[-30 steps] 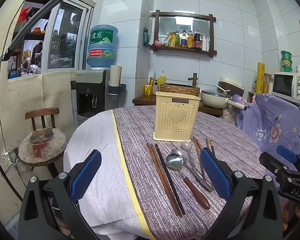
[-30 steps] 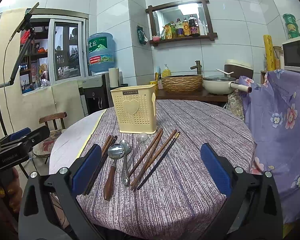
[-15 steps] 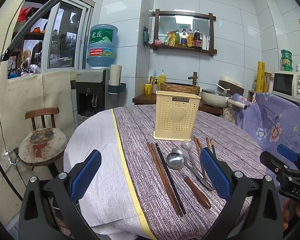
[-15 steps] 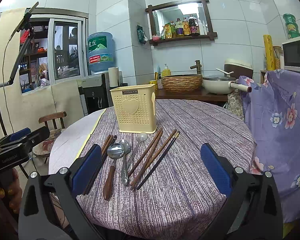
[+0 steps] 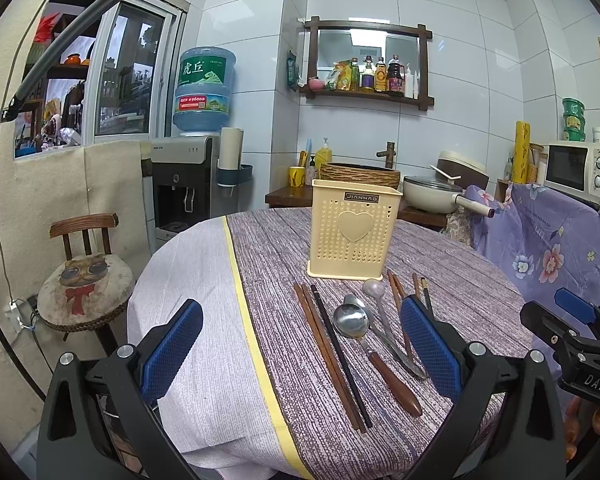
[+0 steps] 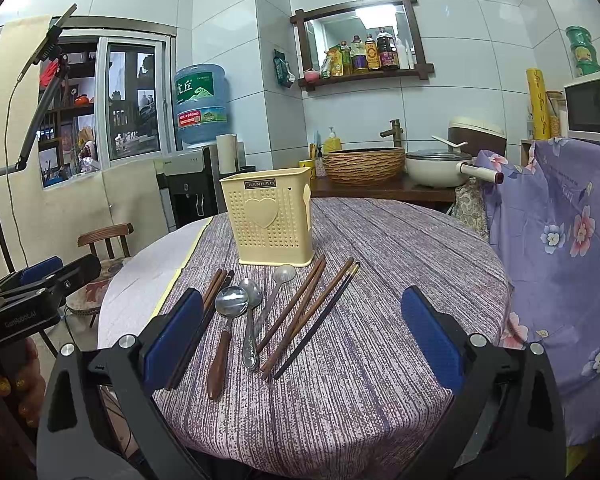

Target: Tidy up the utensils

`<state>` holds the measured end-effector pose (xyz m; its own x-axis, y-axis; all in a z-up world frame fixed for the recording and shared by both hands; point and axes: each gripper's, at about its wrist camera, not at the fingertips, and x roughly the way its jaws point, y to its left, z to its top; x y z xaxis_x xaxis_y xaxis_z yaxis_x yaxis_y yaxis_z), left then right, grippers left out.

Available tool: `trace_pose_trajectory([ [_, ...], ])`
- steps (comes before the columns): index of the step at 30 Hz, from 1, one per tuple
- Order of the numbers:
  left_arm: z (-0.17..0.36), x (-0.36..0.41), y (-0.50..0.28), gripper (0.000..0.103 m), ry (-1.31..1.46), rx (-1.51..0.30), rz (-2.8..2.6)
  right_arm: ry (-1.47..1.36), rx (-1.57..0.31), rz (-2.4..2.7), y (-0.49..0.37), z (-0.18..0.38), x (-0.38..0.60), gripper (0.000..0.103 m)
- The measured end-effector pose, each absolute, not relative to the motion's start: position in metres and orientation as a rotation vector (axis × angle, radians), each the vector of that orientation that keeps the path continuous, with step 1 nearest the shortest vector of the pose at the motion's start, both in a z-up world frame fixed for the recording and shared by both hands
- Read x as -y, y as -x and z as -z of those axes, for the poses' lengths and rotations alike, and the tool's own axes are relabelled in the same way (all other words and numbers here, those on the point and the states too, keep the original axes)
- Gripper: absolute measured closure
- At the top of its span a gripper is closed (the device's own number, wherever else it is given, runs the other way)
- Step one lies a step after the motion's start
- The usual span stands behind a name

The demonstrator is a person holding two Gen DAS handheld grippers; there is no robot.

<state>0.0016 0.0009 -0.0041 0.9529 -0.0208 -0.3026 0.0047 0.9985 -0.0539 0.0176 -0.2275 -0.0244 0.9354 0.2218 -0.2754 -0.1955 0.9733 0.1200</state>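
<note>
A cream perforated utensil holder stands upright on the round table; it also shows in the right wrist view. In front of it lie a wooden-handled spoon, two metal spoons and several chopsticks. In the right wrist view the wooden-handled spoon, metal spoons and chopsticks lie the same way. My left gripper is open and empty above the near table edge. My right gripper is open and empty, just short of the utensils.
A purple striped cloth covers the table, with a white part at the left. A wooden chair stands left of the table. A floral purple cover is at the right. A counter with basket and pot is behind.
Both views have shifted only slightly; the utensils and holder have not moved and both grippers stay open.
</note>
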Motion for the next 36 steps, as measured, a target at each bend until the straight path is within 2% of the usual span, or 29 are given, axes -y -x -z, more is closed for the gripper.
trace_pose_trajectory([
  [25, 0.012, -0.008, -0.006, 0.005, 0.056, -0.344, 0.010, -0.088, -0.324, -0.207, -0.028, 0.028, 0.222, 0.005],
  [36, 0.026, -0.019, -0.041, 0.006, 0.110, -0.503, 0.005, -0.077, -0.450, -0.171, -0.073, 0.043, 0.226, 0.005],
])
